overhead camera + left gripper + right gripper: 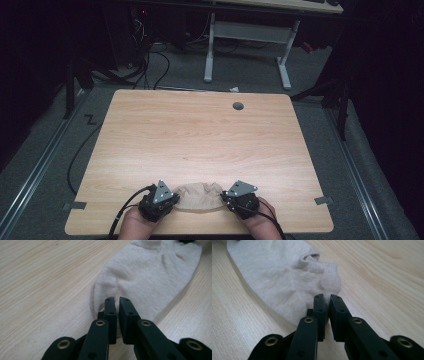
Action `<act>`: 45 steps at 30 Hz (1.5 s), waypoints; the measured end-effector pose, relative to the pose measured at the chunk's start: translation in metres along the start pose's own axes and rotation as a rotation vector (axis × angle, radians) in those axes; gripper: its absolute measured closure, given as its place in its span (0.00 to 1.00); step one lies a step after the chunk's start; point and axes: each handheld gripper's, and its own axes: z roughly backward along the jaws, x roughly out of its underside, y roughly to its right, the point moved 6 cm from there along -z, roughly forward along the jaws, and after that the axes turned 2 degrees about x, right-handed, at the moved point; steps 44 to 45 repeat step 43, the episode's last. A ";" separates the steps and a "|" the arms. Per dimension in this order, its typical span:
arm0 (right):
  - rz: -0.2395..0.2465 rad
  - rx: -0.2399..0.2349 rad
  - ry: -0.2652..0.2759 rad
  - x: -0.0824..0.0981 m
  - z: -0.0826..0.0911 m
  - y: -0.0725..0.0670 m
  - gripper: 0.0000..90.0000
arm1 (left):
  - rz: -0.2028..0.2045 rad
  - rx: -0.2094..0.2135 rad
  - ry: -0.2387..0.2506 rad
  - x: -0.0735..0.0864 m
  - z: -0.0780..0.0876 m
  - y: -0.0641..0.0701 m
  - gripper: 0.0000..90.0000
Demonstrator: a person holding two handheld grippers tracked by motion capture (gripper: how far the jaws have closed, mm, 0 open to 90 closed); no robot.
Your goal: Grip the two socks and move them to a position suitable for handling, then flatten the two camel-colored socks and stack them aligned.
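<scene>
The wooden table (200,135) takes up the middle of the high view, a pale wood-grain top with a small grey round grommet (238,106) near its upper right. Above it in that view, at the top of the frame, stands the white frame of another desk (247,45) on the grey floor, with black cables (150,60) trailing at the upper left.

The beige sock (200,196) lies flat on the table at the lower middle of the high view, close to the near edge, right between my two grippers. In the left gripper view it stretches from the centre up to the upper right corner (150,272); in the right gripper view it runs from the centre to the upper left, with its cuff opening and a small heel tab near the middle (287,272).

My left gripper (172,200) sits at the lower left of the sock, my hand (137,225) behind it at the bottom edge. Its jaws are drawn narrow, pinching the sock's rounded end, only a thin gap between the pads (117,312).

My right gripper (226,199) sits at the sock's lower right end. Its jaws are likewise drawn close together and nip the fabric just below the heel tab (325,310).
</scene>
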 end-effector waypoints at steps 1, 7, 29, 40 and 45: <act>-0.004 -0.008 -0.001 0.000 0.000 0.001 0.92 | -0.003 -0.002 0.002 0.000 0.000 0.000 0.93; -0.028 -0.014 0.058 -0.005 0.007 0.004 0.88 | -0.003 0.011 0.068 -0.008 0.009 -0.001 0.85; -0.339 0.333 0.154 0.042 0.029 0.131 0.65 | 0.171 -0.273 0.126 0.015 0.052 -0.131 0.65; -0.375 0.337 0.134 0.046 0.024 0.139 0.64 | 0.204 -0.260 0.115 0.023 0.056 -0.132 0.63; -0.347 0.334 0.133 0.041 0.022 0.135 0.64 | 0.211 -0.253 0.131 0.021 0.059 -0.131 0.63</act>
